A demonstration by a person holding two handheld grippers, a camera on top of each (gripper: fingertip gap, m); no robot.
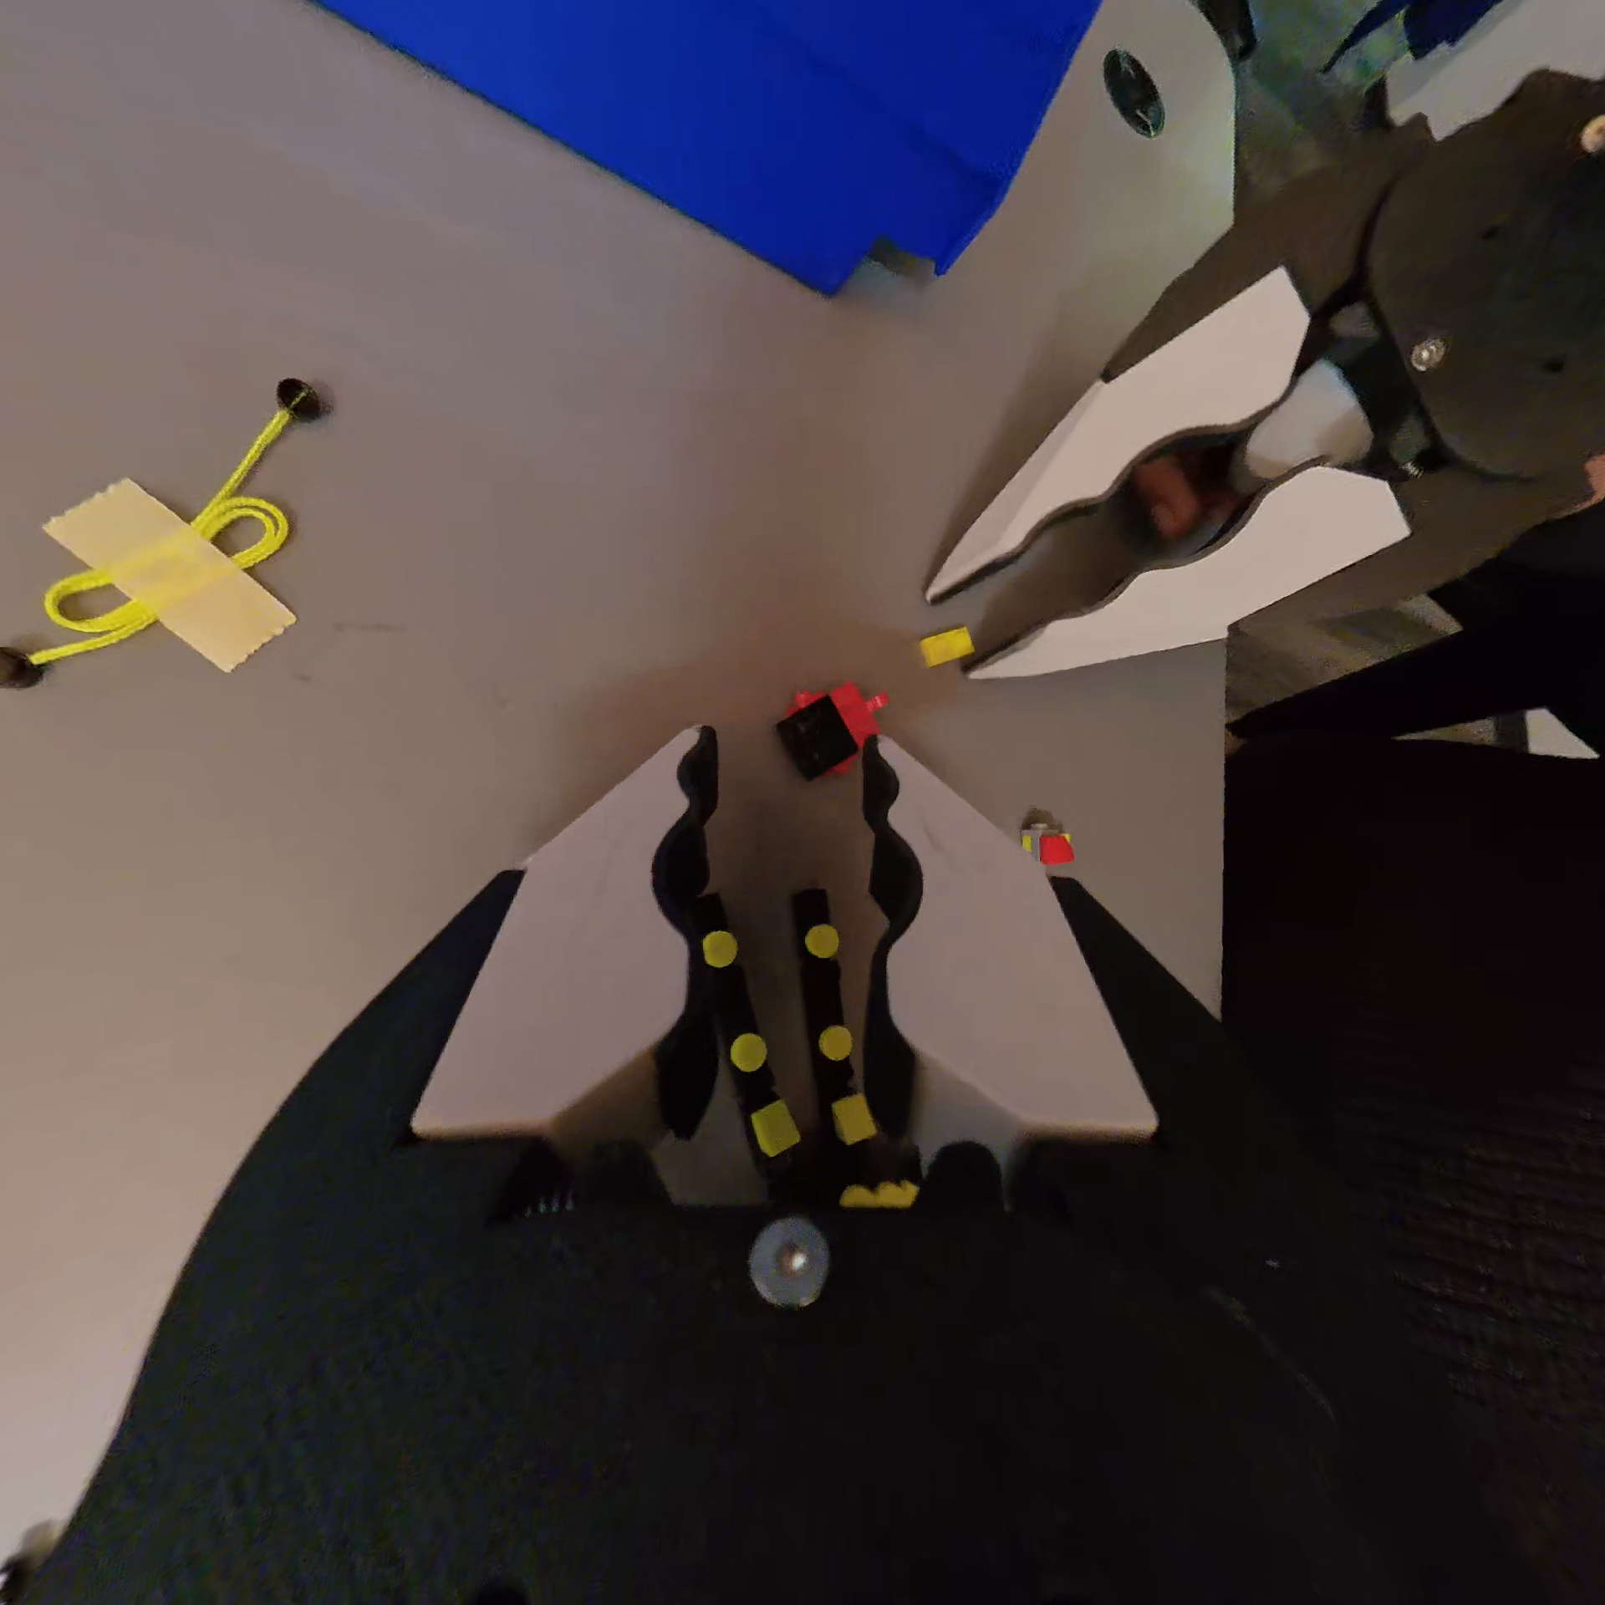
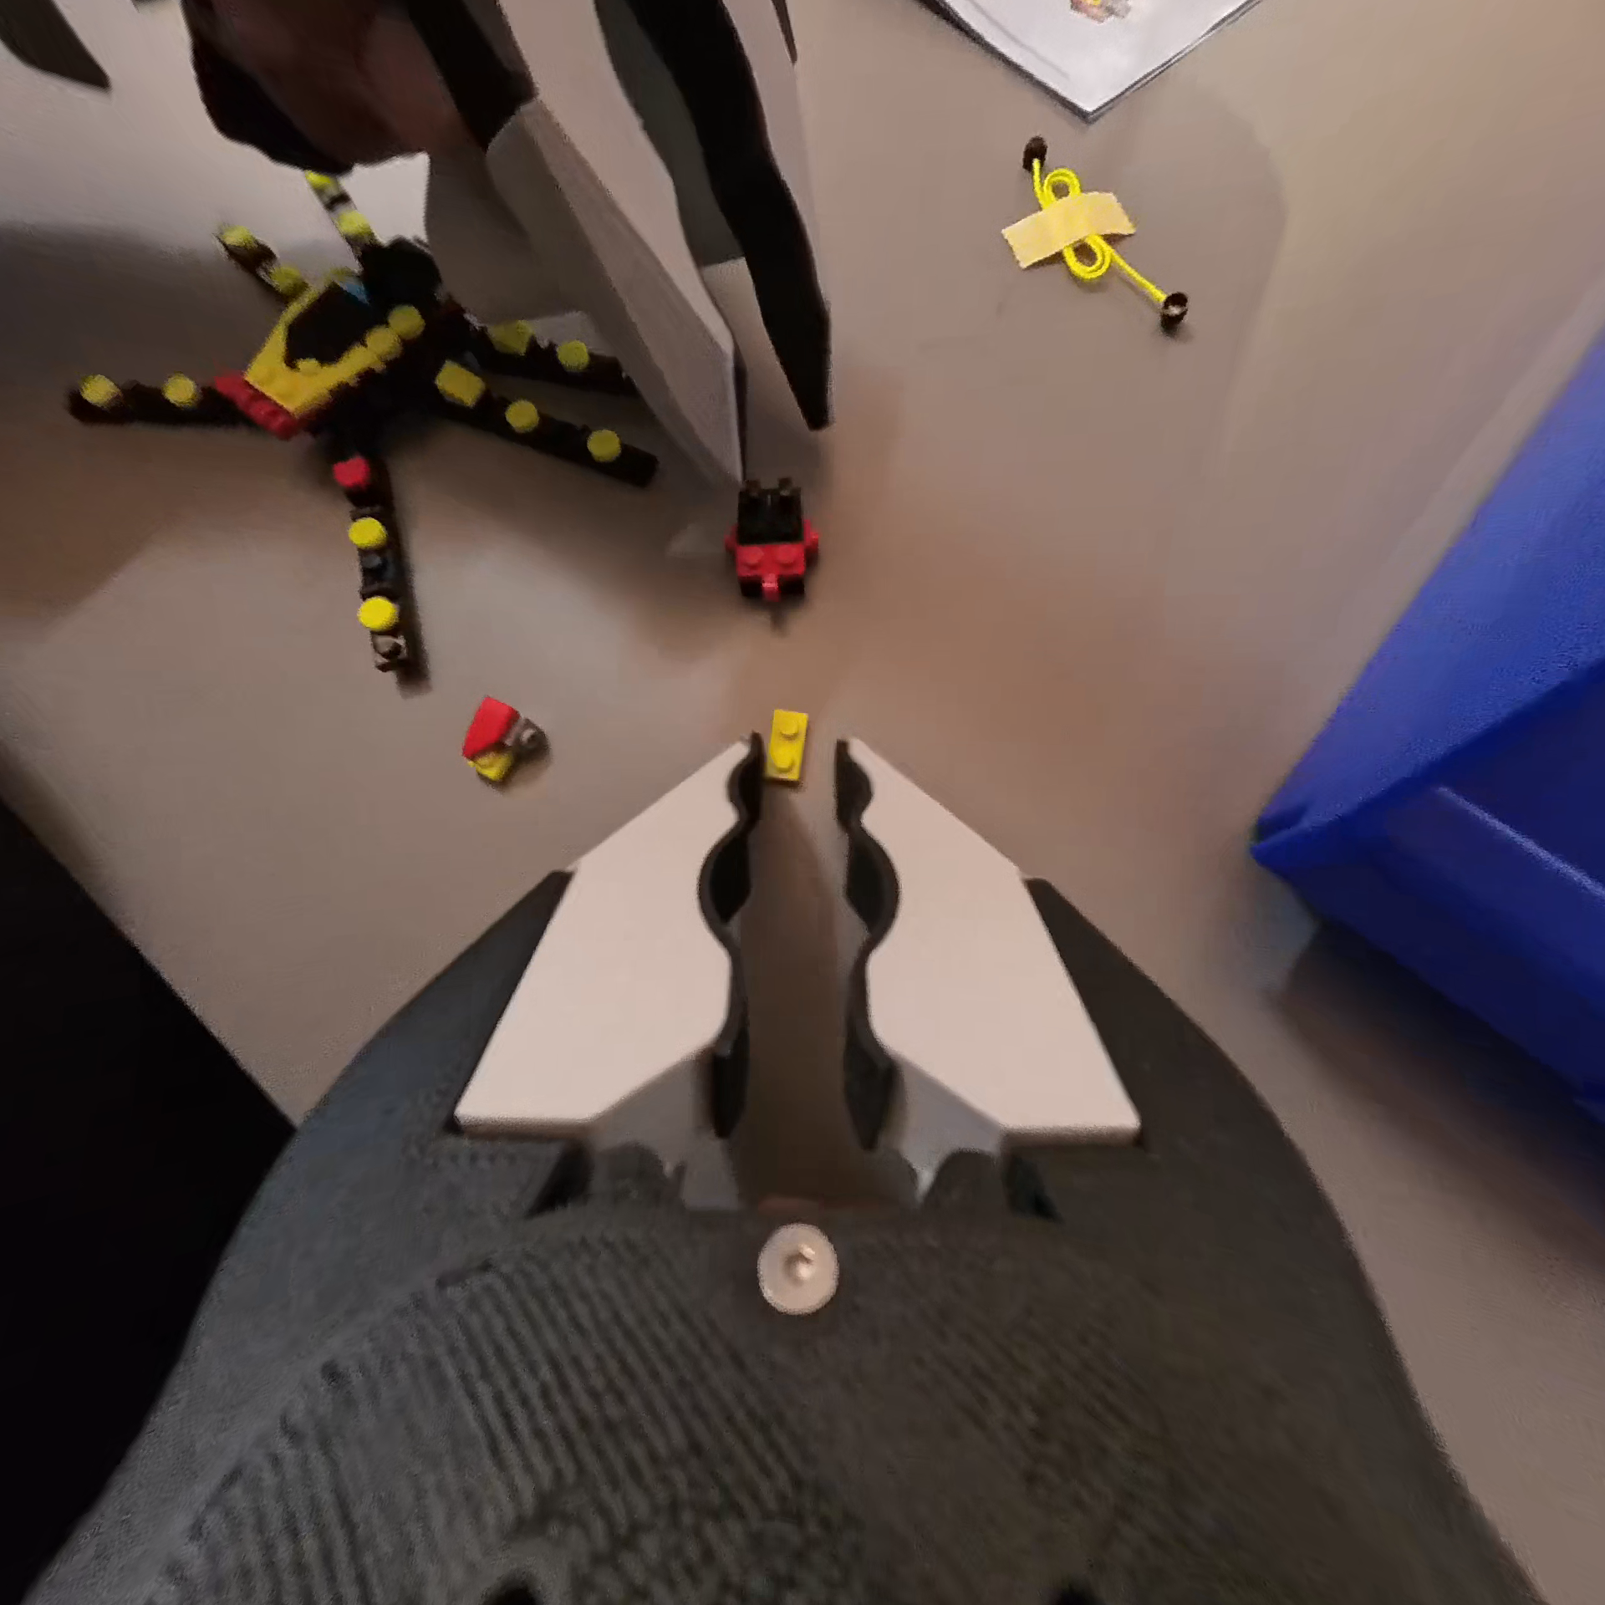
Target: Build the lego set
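Observation:
A small black-and-red lego block [image 1: 825, 729] lies on the grey table just past my left gripper [image 1: 789, 745], which is open, its right fingertip close beside the block. My right gripper [image 2: 795, 749] is open, with a yellow two-stud plate [image 2: 786, 747] lying on the table between its tips, against the left finger. The plate [image 1: 945, 647] and the right gripper [image 1: 948, 632] also show in the left wrist view. A black spider model [image 2: 347, 373] with yellow studs sits under the left gripper [image 2: 777, 447]; its legs [image 1: 747, 1042] show between the left fingers.
A small red, yellow and grey piece [image 2: 499, 738] lies near the table edge. A blue bin [image 2: 1476, 782] stands to the right. A yellow string under tape [image 2: 1077, 230] and a booklet [image 2: 1094, 43] lie farther off. The table edge [image 1: 1225, 868] drops to dark floor.

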